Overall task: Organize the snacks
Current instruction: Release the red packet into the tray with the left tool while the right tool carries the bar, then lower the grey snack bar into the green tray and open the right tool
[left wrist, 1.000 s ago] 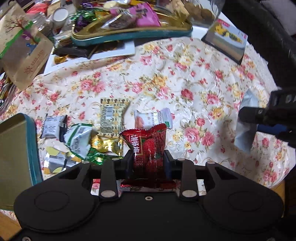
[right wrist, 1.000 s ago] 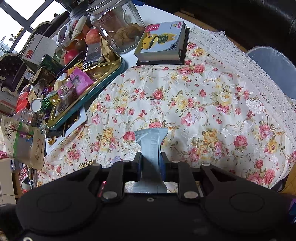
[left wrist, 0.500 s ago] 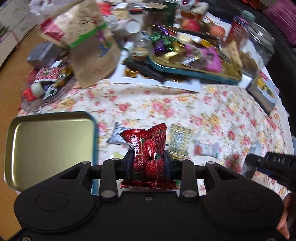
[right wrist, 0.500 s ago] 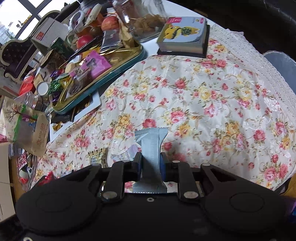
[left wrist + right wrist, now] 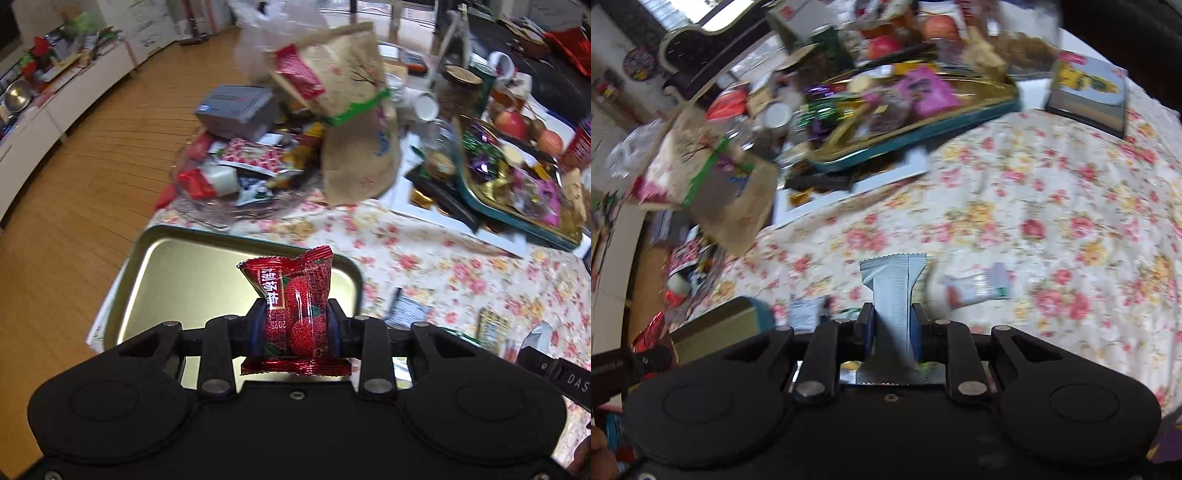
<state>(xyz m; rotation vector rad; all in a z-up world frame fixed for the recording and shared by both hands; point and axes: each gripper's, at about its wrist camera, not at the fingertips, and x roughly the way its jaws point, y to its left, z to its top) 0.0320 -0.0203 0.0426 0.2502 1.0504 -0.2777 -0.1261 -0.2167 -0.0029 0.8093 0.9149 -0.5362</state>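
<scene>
My left gripper point(image 5: 295, 325) is shut on a red strawberry-print candy packet point(image 5: 295, 295) and holds it above the near right part of an empty gold tin tray point(image 5: 177, 280). My right gripper point(image 5: 892, 325) is shut on a silver-grey snack packet point(image 5: 894, 291) above the floral tablecloth point(image 5: 1052, 229). The gold tray's corner point(image 5: 727, 317) shows at lower left in the right wrist view. Loose snack packets point(image 5: 979, 284) lie on the cloth ahead of the right gripper; some show at right in the left wrist view point(image 5: 410, 310).
A teal tray full of sweets point(image 5: 524, 192) point(image 5: 908, 107) stands at the back. A brown paper bag point(image 5: 354, 122) and a heap of packets point(image 5: 236, 173) lie behind the gold tray. A book point(image 5: 1089, 92) lies at far right. The table edge and wooden floor point(image 5: 74, 192) are left.
My left gripper has swung left with the red packet, from over the loose snacks to over the gold tray. My right gripper has moved left with the silver packet, toward the tray.
</scene>
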